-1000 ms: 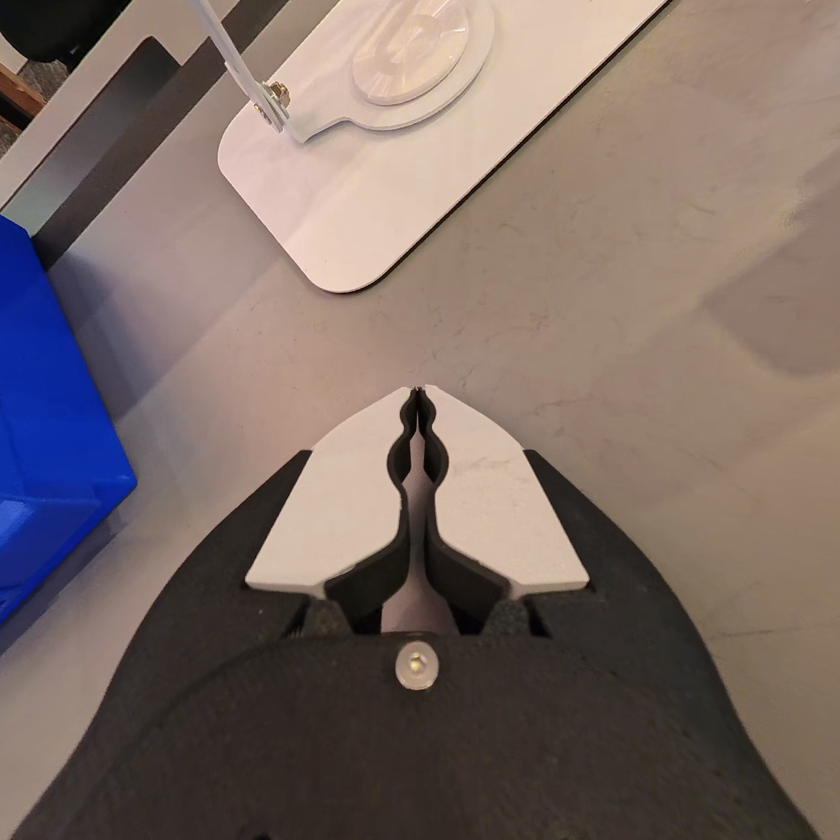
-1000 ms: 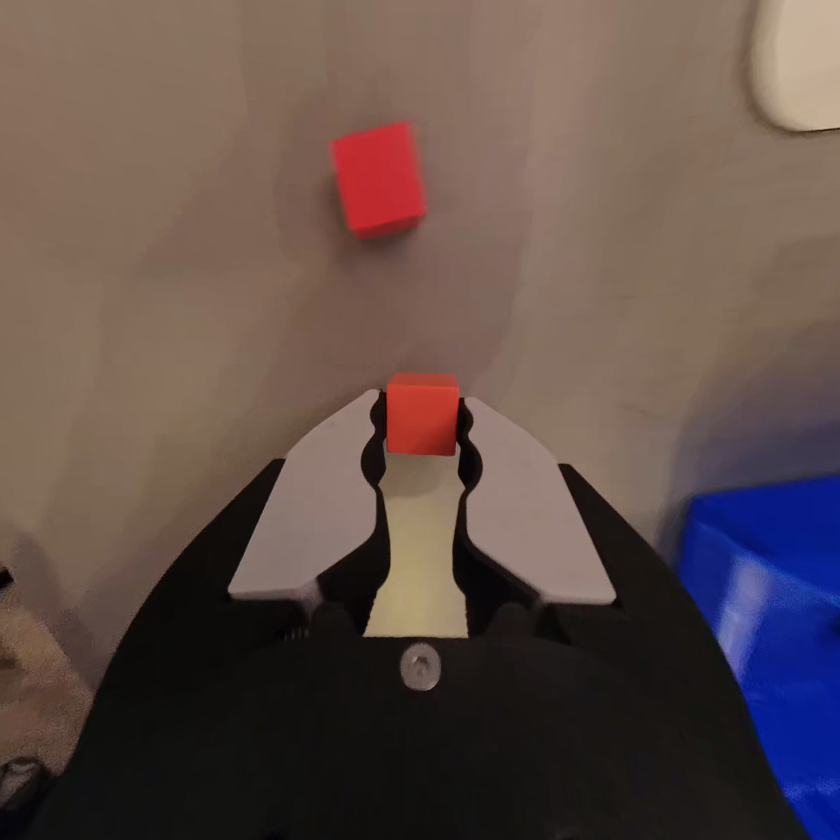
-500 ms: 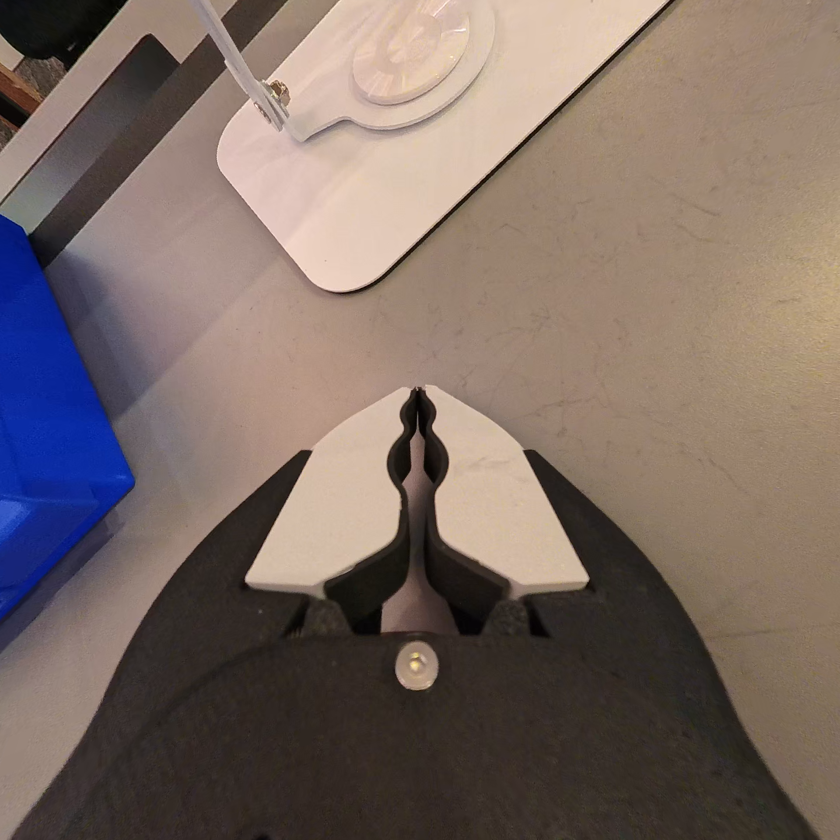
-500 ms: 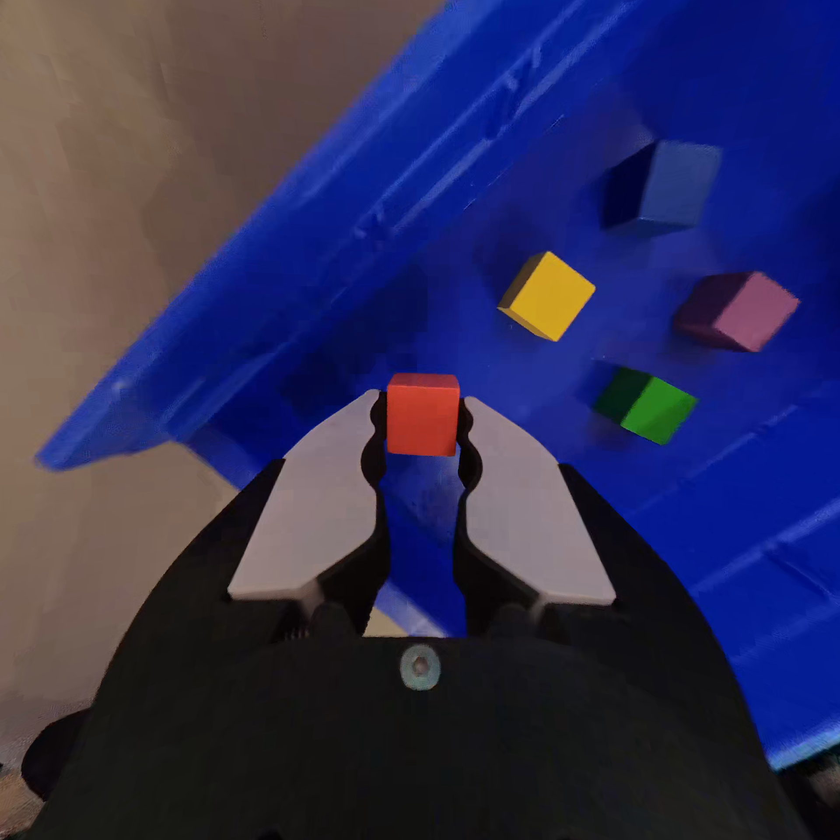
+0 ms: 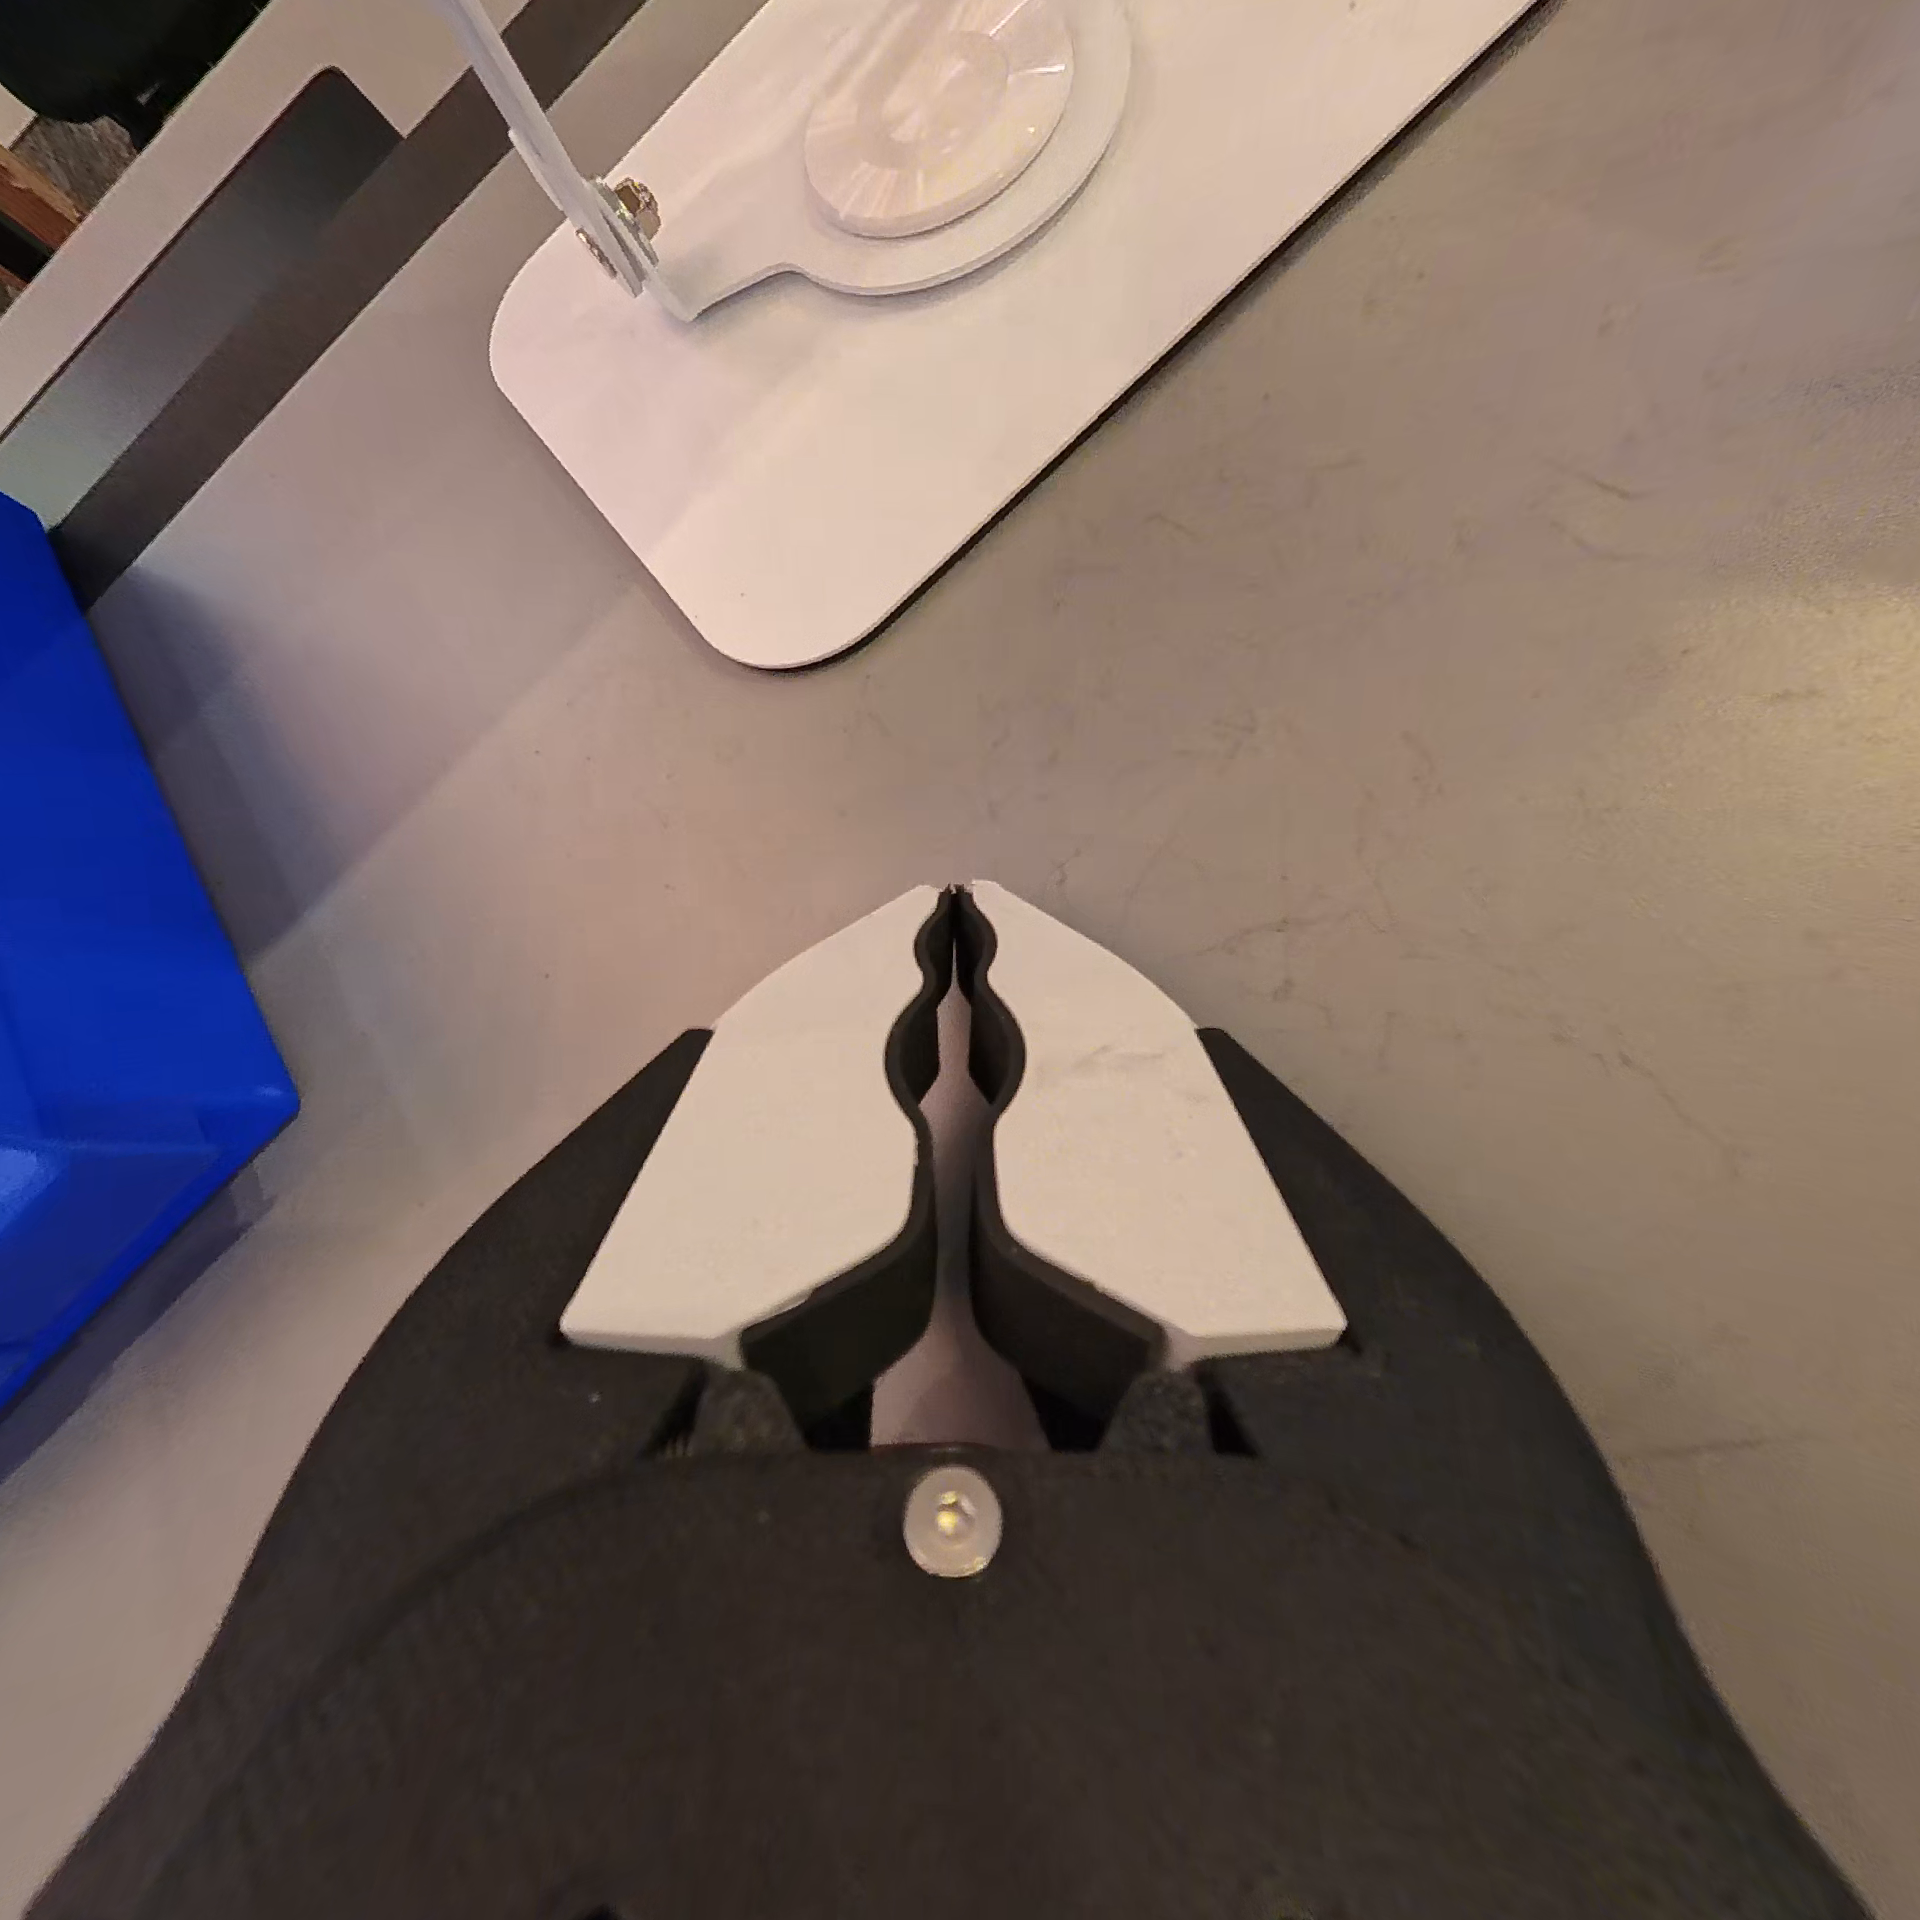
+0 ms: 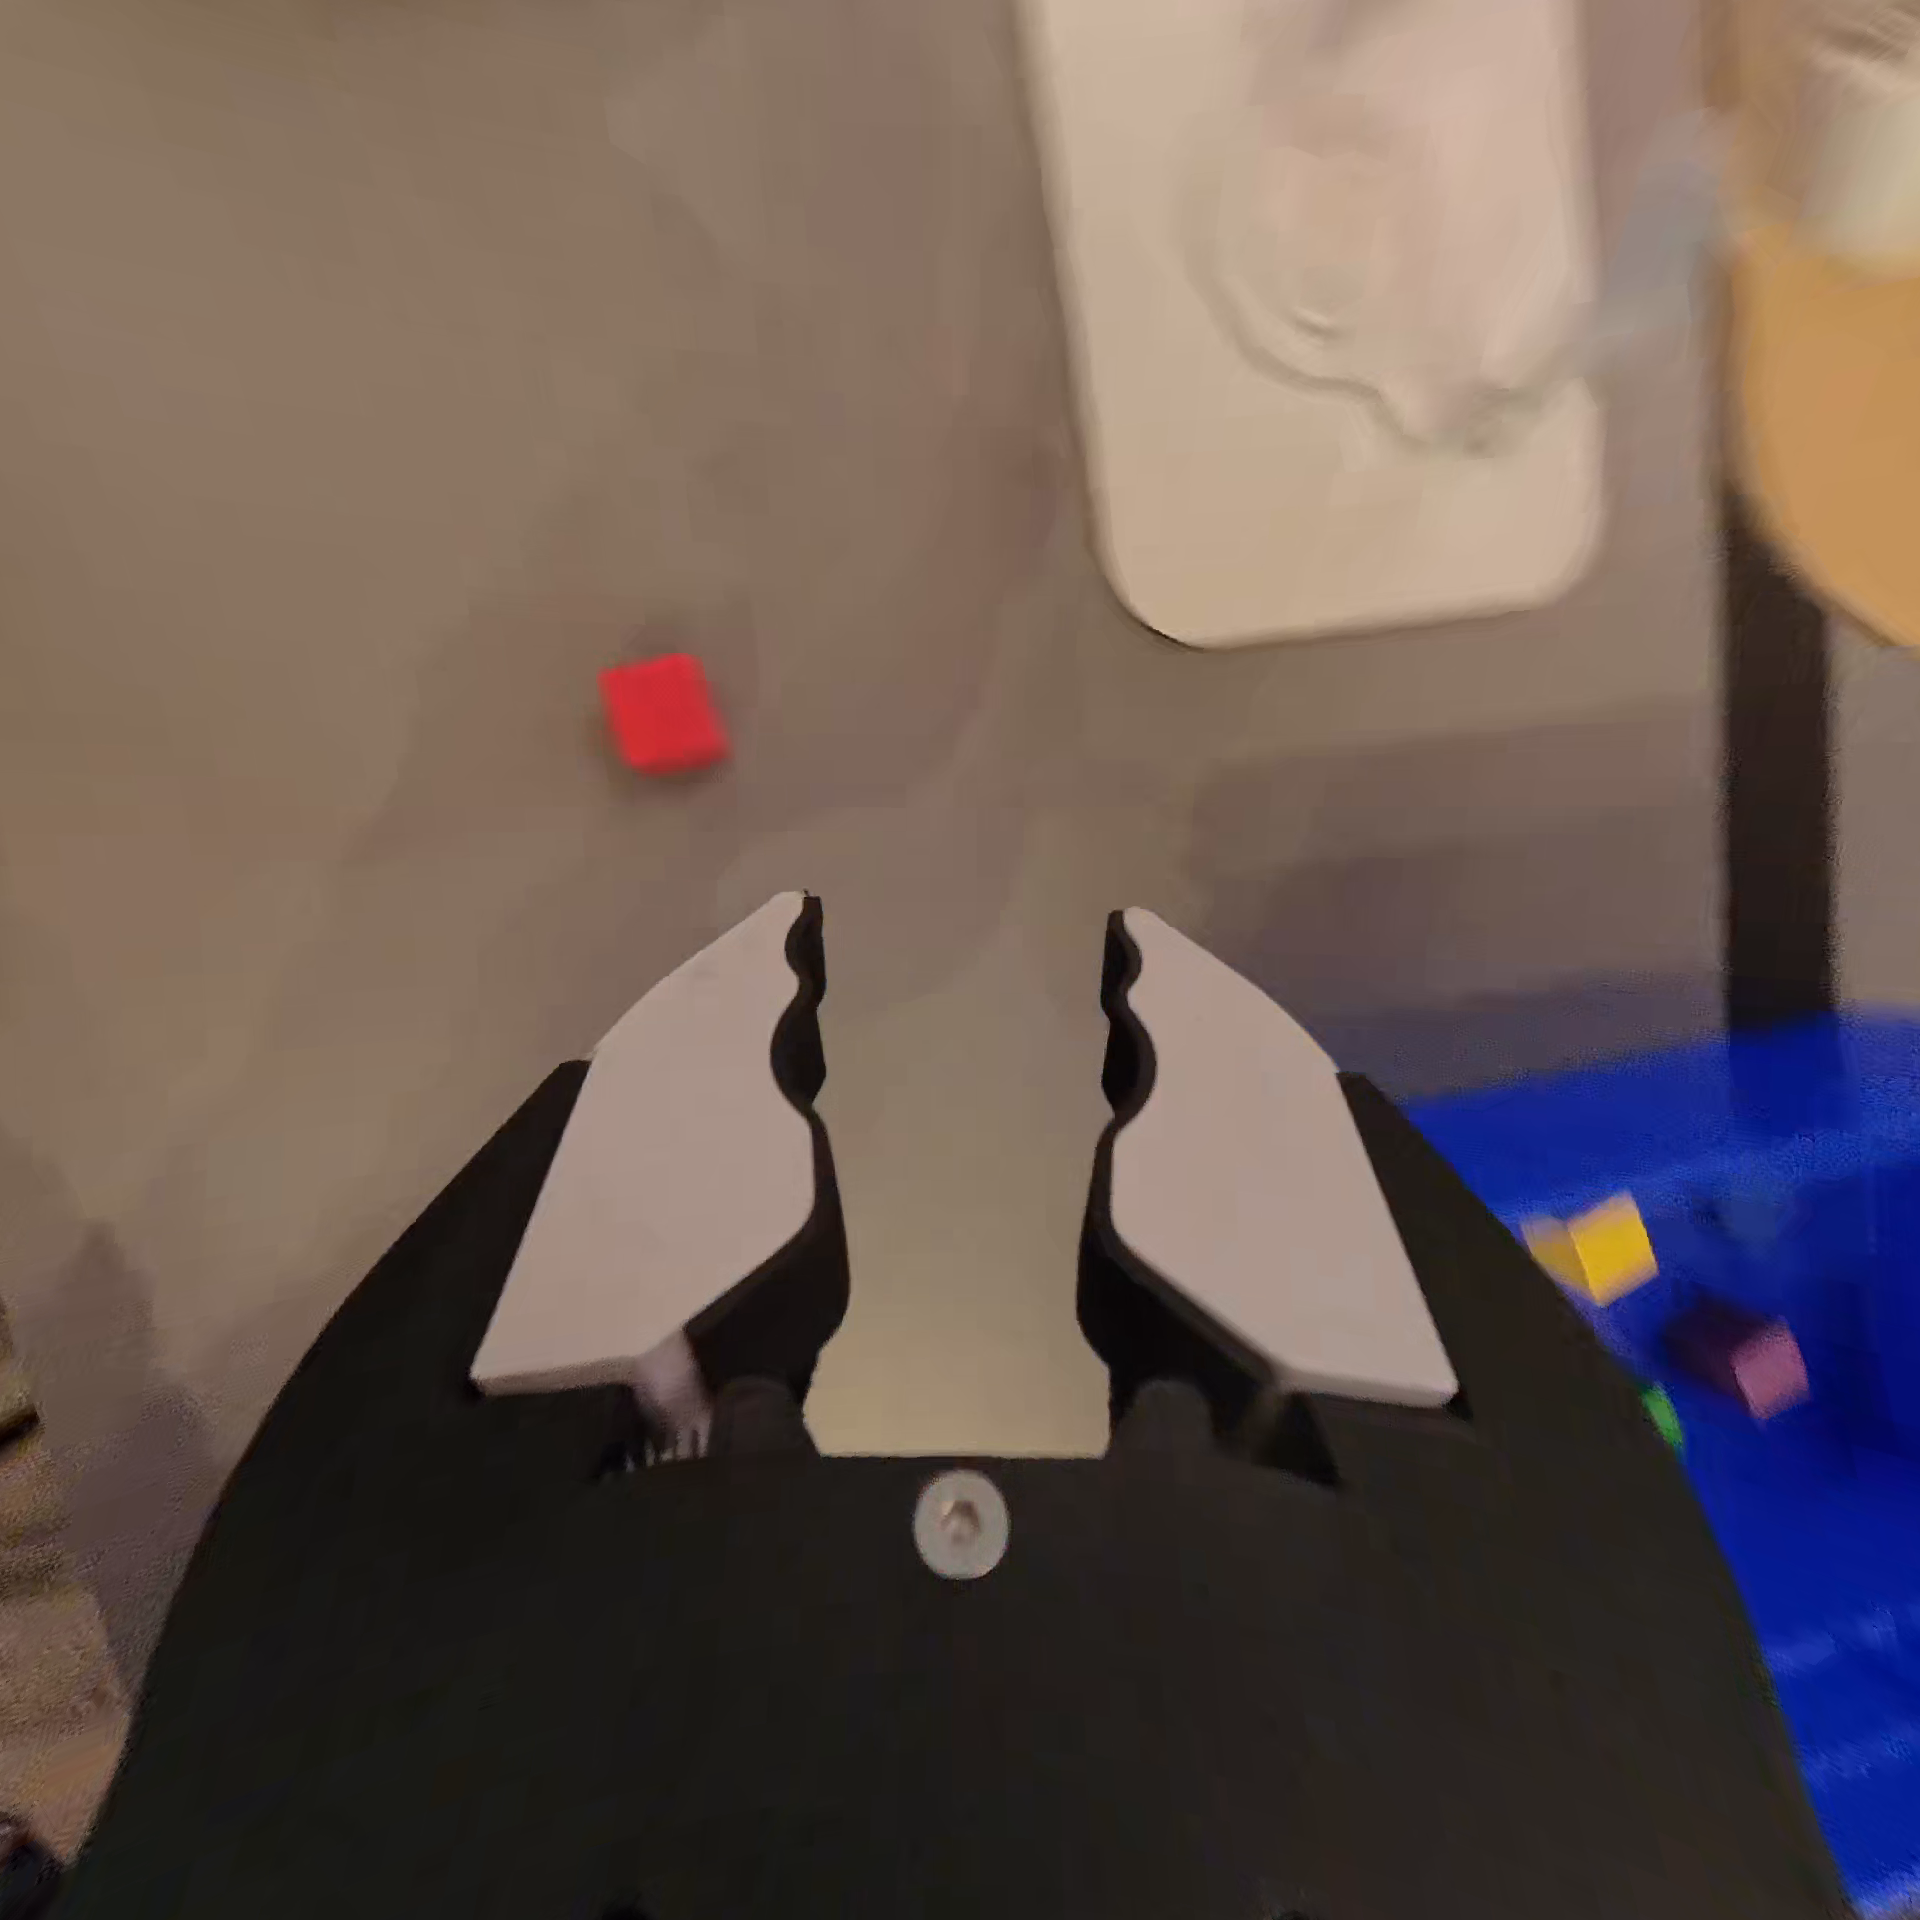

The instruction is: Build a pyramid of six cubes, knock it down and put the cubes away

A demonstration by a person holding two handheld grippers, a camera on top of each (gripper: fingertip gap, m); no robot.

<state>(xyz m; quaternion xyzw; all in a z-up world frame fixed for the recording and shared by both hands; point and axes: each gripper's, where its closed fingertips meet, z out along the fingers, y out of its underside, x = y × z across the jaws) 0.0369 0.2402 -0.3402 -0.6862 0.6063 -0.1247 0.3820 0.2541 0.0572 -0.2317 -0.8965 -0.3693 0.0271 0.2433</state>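
Observation:
My right gripper (image 6: pixel 961 914) is open and empty above the grey table. A red cube (image 6: pixel 661 713) lies on the table ahead and to the left of it. The blue bin (image 6: pixel 1787 1558) is at the lower right of the right wrist view, with a yellow cube (image 6: pixel 1600 1255), a purple cube (image 6: pixel 1756 1363) and a bit of a green cube (image 6: pixel 1660 1413) inside. My left gripper (image 5: pixel 954 889) is shut with nothing between its pads and hovers over bare table. The blue bin (image 5: pixel 114 935) shows at the left edge of the left wrist view.
A white flat stand base (image 5: pixel 894 343) with a round disc and a thin arm lies on the table ahead of the left gripper; it also shows in the right wrist view (image 6: pixel 1340 343). A dark slot (image 5: pixel 239 208) runs along the table's far left edge. One gripper's finger ends stand about 30 cm off the other's. The left gripper is farther from the red cube (image 6: pixel 661 713), some 25 cm, than the right, some 11 cm.
My right gripper carried an orange-red cube over the blue bin, then opened and let it go. It has swung back over the table toward the red cube. The left gripper has not moved.

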